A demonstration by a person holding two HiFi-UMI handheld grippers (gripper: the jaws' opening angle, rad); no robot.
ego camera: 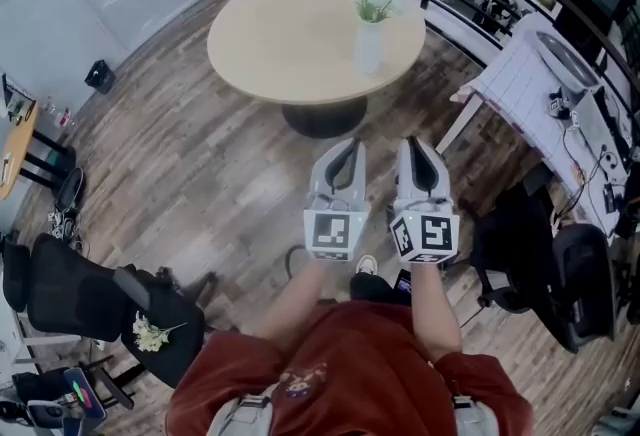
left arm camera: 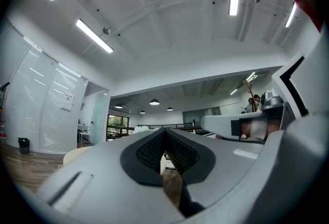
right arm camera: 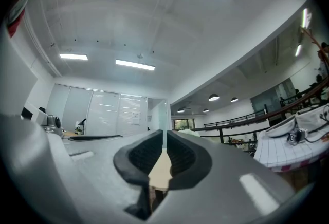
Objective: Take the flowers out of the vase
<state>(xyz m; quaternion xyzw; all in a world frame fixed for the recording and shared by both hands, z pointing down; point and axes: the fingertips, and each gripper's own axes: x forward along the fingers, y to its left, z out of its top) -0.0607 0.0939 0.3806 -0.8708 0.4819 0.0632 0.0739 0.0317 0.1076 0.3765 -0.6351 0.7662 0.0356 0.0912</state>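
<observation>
A wood-plank floor (ego camera: pixel 200 184) is seen below, and a round pale worktop (ego camera: pixel 290 44) is stood on it. A black chair (ego camera: pixel 70 294) is placed at the lower left, with a small bunch of pale blooms (ego camera: pixel 150 332) laid on its seat. The left hand-held gripper (ego camera: pixel 346 146) and the right hand-held gripper (ego camera: pixel 416 144) are held side by side, short of the worktop, each with its jaws pressed together on nothing. A white vase (ego camera: pixel 369 48) is stood upright near the worktop's right edge, and the green flowers (ego camera: pixel 374 9) are seated in it.

Head view overhead; others low, toward table (ego camera: pixel 270 44)
</observation>
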